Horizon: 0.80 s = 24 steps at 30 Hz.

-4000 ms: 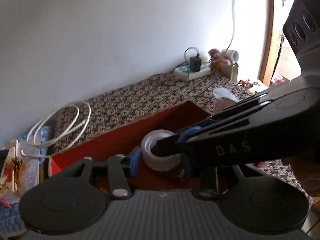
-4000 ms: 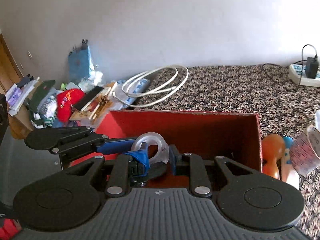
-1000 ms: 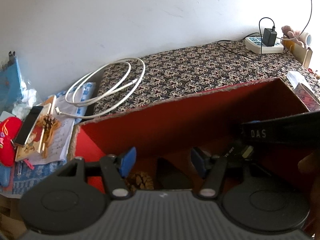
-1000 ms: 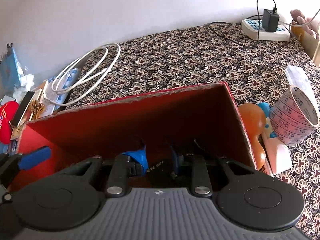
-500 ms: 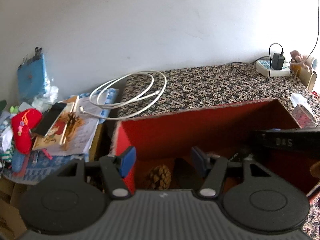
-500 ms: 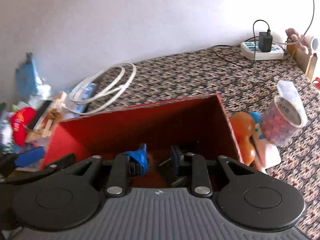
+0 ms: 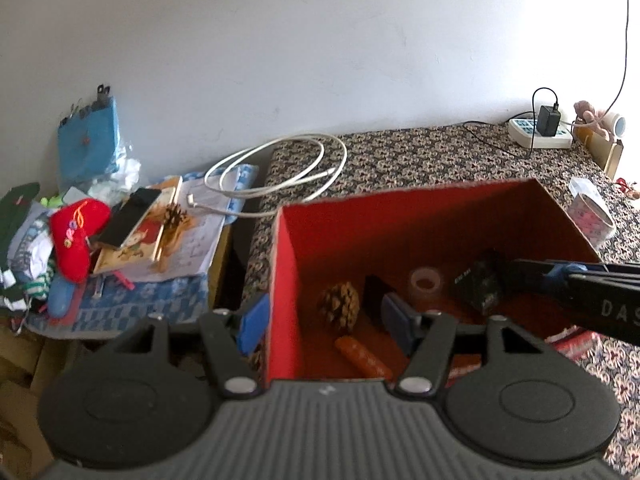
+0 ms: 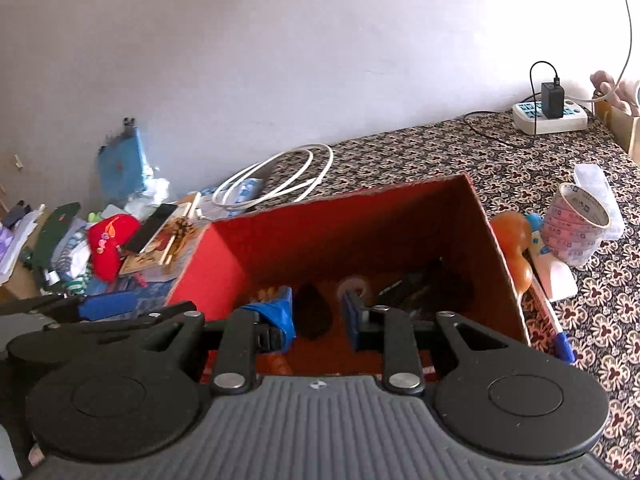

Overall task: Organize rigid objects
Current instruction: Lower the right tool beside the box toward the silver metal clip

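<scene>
Your left gripper [image 7: 326, 322] is open and empty, astride the red box's [image 7: 282, 280] left wall. Your right gripper [image 8: 318, 314] is narrowly open, holding nothing. Inside, pine cone [image 7: 339, 306] lies near that wall, tape roll [image 7: 426, 282] farther.

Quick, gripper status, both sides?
Left gripper: open, holding nothing.
Right gripper: nearly closed, tips at the black box; whether it grips it cannot be told.
</scene>
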Tool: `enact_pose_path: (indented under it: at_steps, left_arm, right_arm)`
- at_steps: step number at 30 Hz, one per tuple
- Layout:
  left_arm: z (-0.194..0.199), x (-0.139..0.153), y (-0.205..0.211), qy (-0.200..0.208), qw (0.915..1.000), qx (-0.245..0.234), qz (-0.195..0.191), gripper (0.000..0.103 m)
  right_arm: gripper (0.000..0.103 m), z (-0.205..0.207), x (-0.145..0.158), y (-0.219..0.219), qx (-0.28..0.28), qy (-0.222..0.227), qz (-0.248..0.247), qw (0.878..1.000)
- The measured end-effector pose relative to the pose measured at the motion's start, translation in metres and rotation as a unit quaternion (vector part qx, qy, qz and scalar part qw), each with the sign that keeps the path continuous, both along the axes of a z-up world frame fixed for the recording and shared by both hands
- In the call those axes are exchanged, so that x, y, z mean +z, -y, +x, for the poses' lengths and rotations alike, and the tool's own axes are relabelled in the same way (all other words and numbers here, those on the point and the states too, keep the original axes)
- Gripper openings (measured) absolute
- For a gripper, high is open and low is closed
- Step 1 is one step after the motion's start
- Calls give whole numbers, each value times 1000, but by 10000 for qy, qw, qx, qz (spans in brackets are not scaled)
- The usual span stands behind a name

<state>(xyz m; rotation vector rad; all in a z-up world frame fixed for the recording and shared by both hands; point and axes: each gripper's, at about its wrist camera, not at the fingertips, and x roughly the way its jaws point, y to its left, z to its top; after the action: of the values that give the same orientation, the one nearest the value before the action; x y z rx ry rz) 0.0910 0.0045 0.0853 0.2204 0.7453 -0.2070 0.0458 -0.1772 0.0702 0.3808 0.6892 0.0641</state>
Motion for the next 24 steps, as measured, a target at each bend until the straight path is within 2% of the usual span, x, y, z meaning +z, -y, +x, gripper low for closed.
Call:
enact_pose_path:
  at_steps: [6, 10, 15, 24]
  left_arm:
    - [-21, -2, -10, -119, 9999, 58, 17, 66]
    - [-32, -7, -12, -178, 9997, 69, 142, 66]
    - [-39, -18, -19, -305, 9993, 97, 174, 66]
    - [-42, -43, -24, -624, 9978, 46, 227, 67]
  right_arm:
    - [10, -21, -1, -4, 31, 75, 89, 9999]
    - [10, -27, -11, -4, 136, -198, 466, 9986]
    - [10, -35, -20, -6, 223, -335, 830, 9957]
    - [10, -38, -43, -23, 357, -752, 435, 9956]
